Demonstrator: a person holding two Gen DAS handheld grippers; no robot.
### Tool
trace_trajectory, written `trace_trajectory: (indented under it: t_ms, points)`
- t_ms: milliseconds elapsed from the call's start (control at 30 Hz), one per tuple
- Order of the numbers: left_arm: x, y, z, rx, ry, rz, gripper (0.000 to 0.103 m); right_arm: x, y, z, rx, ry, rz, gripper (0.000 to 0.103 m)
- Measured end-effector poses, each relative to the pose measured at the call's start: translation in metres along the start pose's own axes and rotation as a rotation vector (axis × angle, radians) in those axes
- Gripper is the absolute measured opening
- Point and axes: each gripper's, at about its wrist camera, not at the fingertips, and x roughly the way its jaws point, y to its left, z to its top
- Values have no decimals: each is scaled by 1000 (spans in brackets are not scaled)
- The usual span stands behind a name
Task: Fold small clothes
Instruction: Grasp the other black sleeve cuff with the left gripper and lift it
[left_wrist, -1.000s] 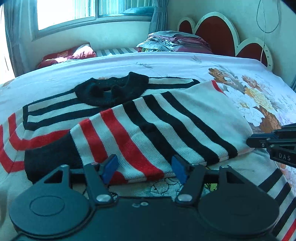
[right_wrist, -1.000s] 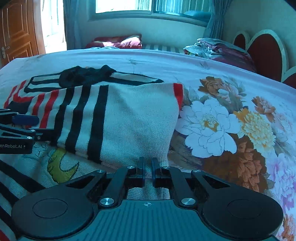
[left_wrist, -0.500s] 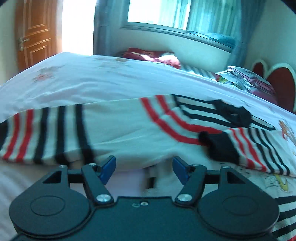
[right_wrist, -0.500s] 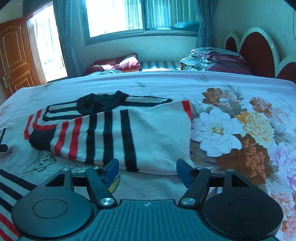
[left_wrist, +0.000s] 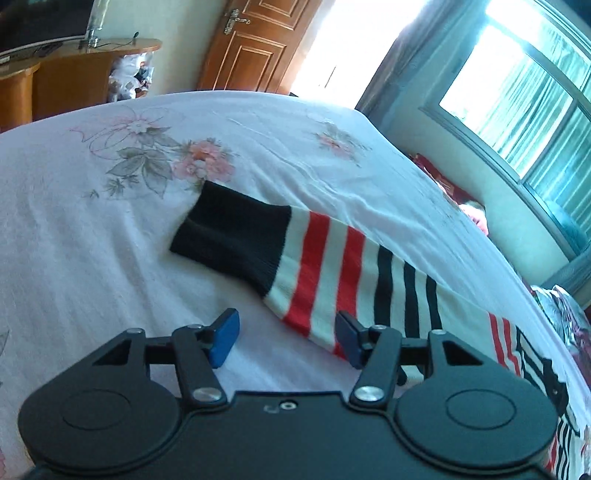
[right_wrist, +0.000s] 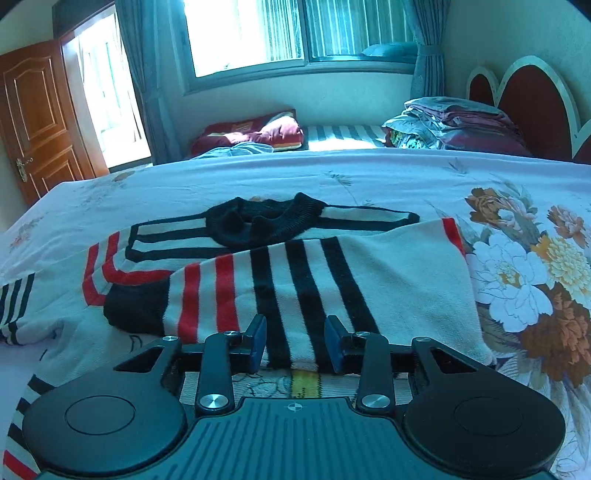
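My striped red, black and white knitted sweater (right_wrist: 314, 266) lies on the floral bedsheet (right_wrist: 517, 258). One sleeve is folded across; the other sleeve (left_wrist: 295, 258) remains extended. My left gripper (left_wrist: 284, 338) and right gripper (right_wrist: 295, 347) both stand wide, empty.

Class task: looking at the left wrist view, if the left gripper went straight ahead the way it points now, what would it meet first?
Most likely the striped sleeve lying across the bedsheet. The left gripper has its jaws open, and the sleeve's near edge already sits between them. Depth is hard to judge.

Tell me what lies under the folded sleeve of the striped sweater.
The folded sleeve lies across the sweater's body, near the black collar. What the sleeve covers is hidden.
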Motion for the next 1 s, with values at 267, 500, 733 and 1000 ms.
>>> trace_trajectory:
  t_ms: [267, 500, 733, 1000]
  points:
    - [17, 29, 16, -177, -44, -57, 48, 4, 21, 4, -21, 8, -20, 36]
    - [45, 30, 34, -149, -18, -46, 4, 5, 16, 5, -29, 21, -72, 36]
    - [30, -19, 34, -21, -76, -84, 4, 5, 16, 5, -89, 32, -127, 36]
    - [34, -135, 12, 214, -50, -198, 4, 5, -2, 7, -88, 27, -113, 36]
